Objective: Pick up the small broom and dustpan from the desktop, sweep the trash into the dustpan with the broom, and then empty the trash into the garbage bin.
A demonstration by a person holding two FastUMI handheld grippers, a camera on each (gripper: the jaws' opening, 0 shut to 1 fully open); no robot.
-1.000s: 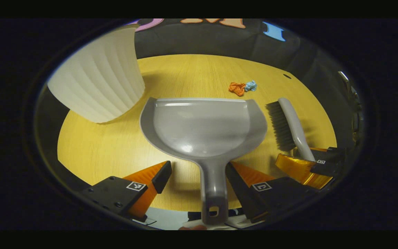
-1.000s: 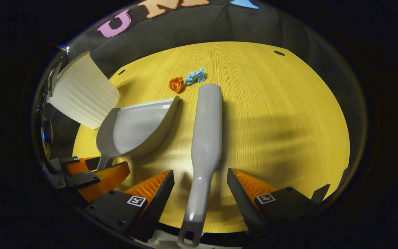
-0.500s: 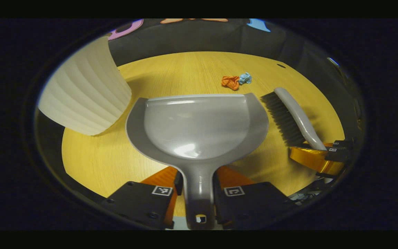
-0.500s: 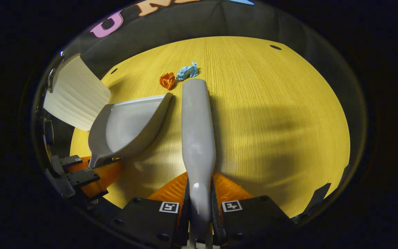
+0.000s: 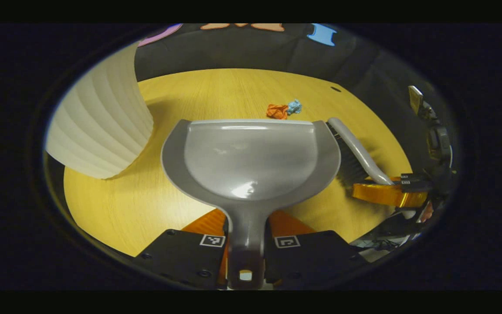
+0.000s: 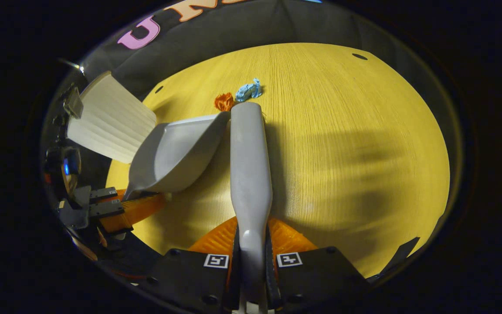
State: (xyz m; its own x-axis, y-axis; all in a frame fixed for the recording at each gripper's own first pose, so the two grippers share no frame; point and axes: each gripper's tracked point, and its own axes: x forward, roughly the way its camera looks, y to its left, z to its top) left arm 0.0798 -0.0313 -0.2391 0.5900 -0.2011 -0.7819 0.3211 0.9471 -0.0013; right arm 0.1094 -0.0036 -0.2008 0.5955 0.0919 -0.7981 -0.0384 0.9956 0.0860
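The left tool [image 5: 245, 244] is closed on the handle of the one grey plastic dustpan [image 5: 251, 157], both fingers pressing its sides. The pan's scoop reaches forward over the yellow wood-grain bench [image 5: 116, 205]; whether its front lip touches the bench cannot be told. The right tool [image 6: 251, 266] is likewise clamped on the narrow handle of the one small broom with a pale grey plastic back [image 6: 249, 161]. From the right gripper view the broom's bristles are hidden beneath its back; in the left gripper view the dark bristles are partly covered by the dustpan's right edge. The broom lies just beside the dustpan, and at the far tips the two look to be touching. Just beyond them lie two scraps of trash, touching each other: one crumpled orange scrap [image 6: 223, 101] and one crumpled pale blue scrap [image 6: 248, 90]. One white ribbed garbage bin [image 5: 98, 117] stands at the left, its top cut off by the edge of the left gripper view.
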